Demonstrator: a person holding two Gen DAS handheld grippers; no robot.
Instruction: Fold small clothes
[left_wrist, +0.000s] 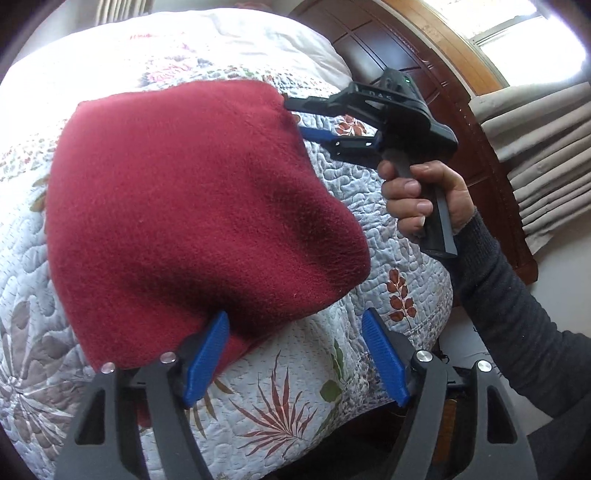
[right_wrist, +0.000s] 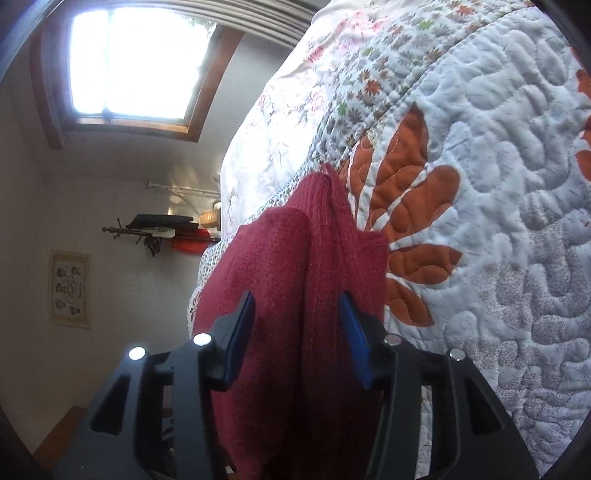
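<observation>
Left wrist view shows the red knit garment (left_wrist: 192, 206) lying on the quilted bedspread (left_wrist: 388, 229), near the bed's corner, its near hem bunched against my left gripper (left_wrist: 295, 354). That claw stands spread wide: one blue pad (left_wrist: 207, 358) touches the fabric's lower edge, the other is clear of it over bare quilt, so it grips nothing.

My right gripper (right_wrist: 299, 332) is the one doing the work. From its own camera I see a thick fold of the same red cloth running between the two blue pads, which press in on it from both sides; I judge it clamped on the garment's far edge. In the left view the person's hand (left_wrist: 424, 199) holds that tool's handle, its fingers reaching into the cloth's upper right side.

I judge this piece to be soft, light and limp, a fuzzy knit that will drape and sag from wherever I lift it, and will stretch a little rather than slide. It is not fragile. Its nap should grip the ribbed pads well. The best holds are the hems and corners, taking a doubled layer, with the left claw closing on the near edge opposite the right.
</observation>
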